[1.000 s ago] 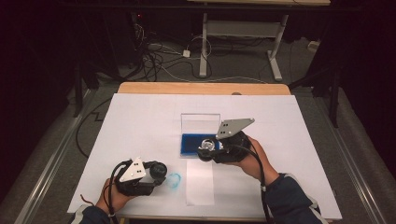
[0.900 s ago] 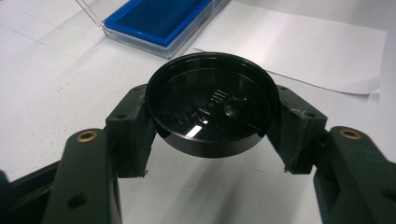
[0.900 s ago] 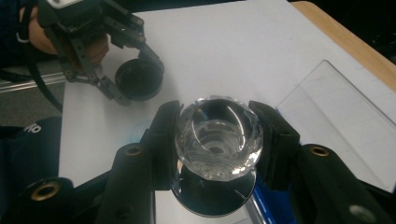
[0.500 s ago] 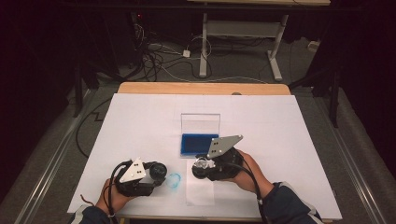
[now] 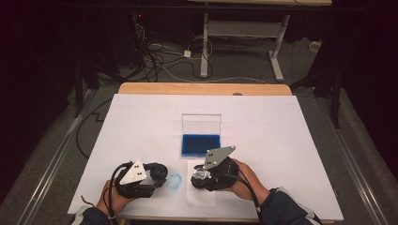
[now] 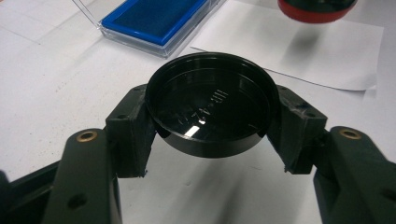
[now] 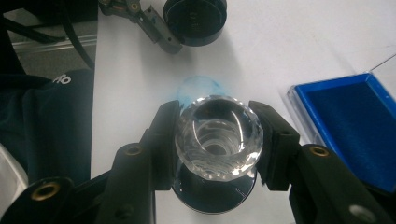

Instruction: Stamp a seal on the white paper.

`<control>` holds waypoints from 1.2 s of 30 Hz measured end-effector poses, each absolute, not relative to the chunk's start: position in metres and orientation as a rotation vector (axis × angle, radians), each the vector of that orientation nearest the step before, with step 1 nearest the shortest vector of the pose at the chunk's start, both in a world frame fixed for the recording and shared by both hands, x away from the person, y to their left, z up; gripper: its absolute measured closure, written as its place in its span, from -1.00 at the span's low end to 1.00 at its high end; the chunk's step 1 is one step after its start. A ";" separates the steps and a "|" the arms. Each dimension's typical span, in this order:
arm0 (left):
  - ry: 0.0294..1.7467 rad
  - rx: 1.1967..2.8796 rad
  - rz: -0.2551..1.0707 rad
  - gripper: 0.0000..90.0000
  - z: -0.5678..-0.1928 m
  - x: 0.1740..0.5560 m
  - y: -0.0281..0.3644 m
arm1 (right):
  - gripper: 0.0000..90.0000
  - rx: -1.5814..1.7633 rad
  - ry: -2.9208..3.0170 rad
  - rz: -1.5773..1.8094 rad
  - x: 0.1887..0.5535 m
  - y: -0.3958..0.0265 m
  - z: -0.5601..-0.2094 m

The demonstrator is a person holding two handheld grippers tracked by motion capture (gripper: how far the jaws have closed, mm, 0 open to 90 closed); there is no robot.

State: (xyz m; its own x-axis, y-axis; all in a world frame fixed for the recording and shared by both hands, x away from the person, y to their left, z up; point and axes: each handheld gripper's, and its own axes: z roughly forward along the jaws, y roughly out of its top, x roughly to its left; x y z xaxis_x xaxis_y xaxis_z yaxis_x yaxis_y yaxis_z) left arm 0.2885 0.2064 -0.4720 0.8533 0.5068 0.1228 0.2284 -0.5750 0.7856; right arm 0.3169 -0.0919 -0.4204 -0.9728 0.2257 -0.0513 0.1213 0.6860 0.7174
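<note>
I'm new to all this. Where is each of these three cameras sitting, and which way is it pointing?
High view: fixed above the person's side, looking forward and down on the table; both forearms, the left gripper and the right gripper show.
Left gripper view: rides the left gripper, looking along its jaws, shut on a black cap.
Right gripper view: rides the right gripper, looking down its jaws at the clear-handled stamp they clamp.
Shared: all three show the blue ink pad.

embossed marks on black cap (image 6: pixel 210 105), perhaps unreadable
</note>
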 end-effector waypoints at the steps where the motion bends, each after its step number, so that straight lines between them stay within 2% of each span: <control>1: 0.532 2.194 0.426 -0.19 -0.472 0.289 0.206 | 0.25 0.284 2.760 1.155 0.317 -0.092 -0.421; 18: 0.530 2.196 0.422 -0.19 -0.473 0.289 0.207 | 0.25 0.310 2.799 1.085 0.328 -0.091 -0.449; 36: 0.527 2.203 0.417 -0.19 -0.473 0.288 0.206 | 0.25 0.343 2.818 1.085 0.330 -0.095 -0.451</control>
